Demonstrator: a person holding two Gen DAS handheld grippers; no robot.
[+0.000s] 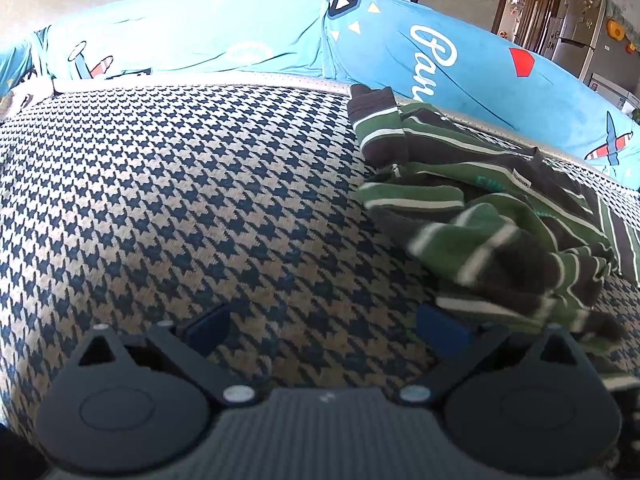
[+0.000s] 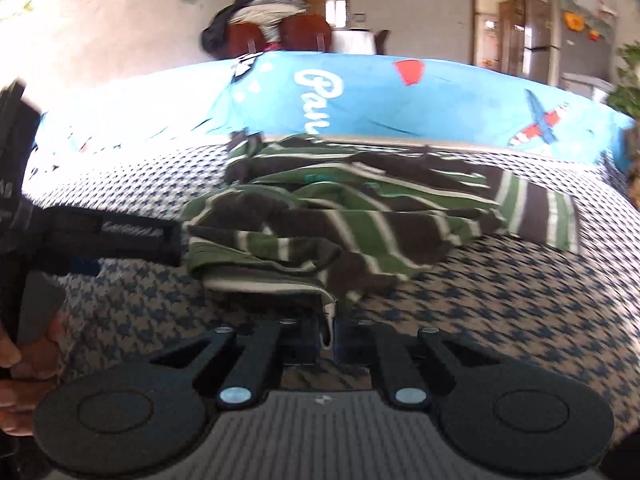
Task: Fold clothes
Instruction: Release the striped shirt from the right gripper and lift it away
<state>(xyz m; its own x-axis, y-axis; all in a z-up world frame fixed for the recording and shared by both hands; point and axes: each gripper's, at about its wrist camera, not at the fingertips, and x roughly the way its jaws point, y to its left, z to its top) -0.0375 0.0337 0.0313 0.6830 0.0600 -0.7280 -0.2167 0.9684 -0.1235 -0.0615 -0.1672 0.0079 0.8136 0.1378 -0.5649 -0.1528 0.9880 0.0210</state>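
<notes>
**A:** On the houndstooth cover (image 1: 180, 200), toward its right side and close to the blue printed cushion (image 1: 248, 32), lies the striped green garment (image 1: 480, 216), still a crumpled heap. Why is it pinched at the near edge?

**B:** The right gripper (image 2: 328, 332) is clamped on a hem of that garment (image 2: 320, 216); a thin strip of cloth runs down between its closed jaws. My guess is that a hem gives a firm line to pull the heap flat before any fold.

**A:** And the left gripper (image 1: 320, 324)?

**B:** Its jaws stand wide apart over bare cover, with nothing between them. One blue pad (image 1: 440, 324) sits just beside the garment's edge, so I judge it is waiting to take a second corner.

**A:** What does each camera add?

**B:** Only the right wrist view shows the pinch itself, plus the other tool's black body and a hand (image 2: 16, 364) on a grey handle at the left edge. It's blurred, though. The left wrist view is sharper and shows the empty stretch of cover where the garment could be spread, and a white label near the collar.
</notes>
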